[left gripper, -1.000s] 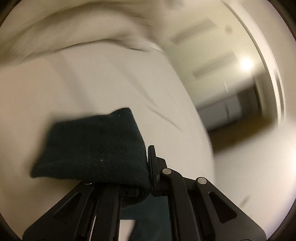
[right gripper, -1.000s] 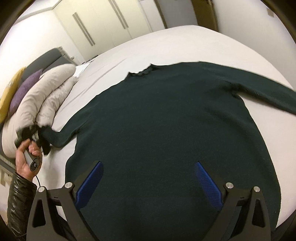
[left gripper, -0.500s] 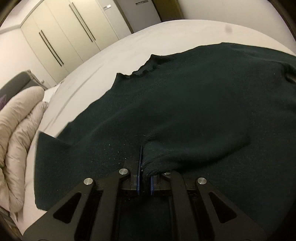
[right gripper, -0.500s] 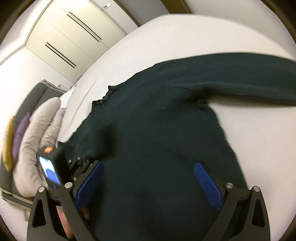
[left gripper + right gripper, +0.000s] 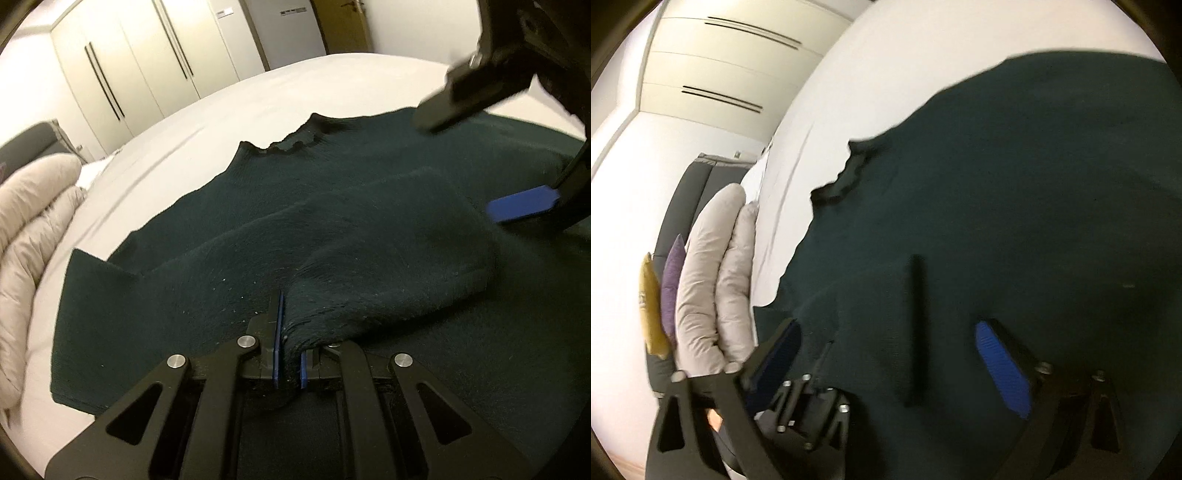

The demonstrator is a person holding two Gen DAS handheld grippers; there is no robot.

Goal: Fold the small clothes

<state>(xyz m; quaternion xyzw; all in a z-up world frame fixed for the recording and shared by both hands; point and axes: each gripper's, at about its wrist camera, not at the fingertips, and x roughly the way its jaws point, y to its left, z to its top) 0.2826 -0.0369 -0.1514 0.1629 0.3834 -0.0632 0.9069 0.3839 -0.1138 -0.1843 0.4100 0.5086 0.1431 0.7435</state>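
I see a dark green sweater point(image 5: 369, 177) lying flat on the white bed point(image 5: 221, 110). Its wavy neck hole point(image 5: 284, 147) points toward the far side of the bed, where the tall cupboard doors point(image 5: 129, 74) stand.

My left claw point(image 5: 288, 350) is pinched tight on the end of a sleeve point(image 5: 369, 258). The sleeve is folded across the front of the sweater and lies on top of it. The blue pads are close together with the dark cloth squeezed between them.

My right claw point(image 5: 886, 354) is wide apart and holds nothing. It hangs over the body of the sweater. From the left camera I can see it at the right side point(image 5: 517, 147), with one blue pad point(image 5: 522, 203) just beside the fold of the sleeve. I cannot tell if that pad touches the cloth. From the right camera I can see the left claw point(image 5: 812, 398) low down, near the left edge of the sweater.

At the left side of the bed lies a puffy beige blanket point(image 5: 713, 277), rolled up. Behind it are a purple pillow point(image 5: 672, 280) and a yellow pillow point(image 5: 650, 306). A dark grey headboard point(image 5: 690, 192) stands past them.
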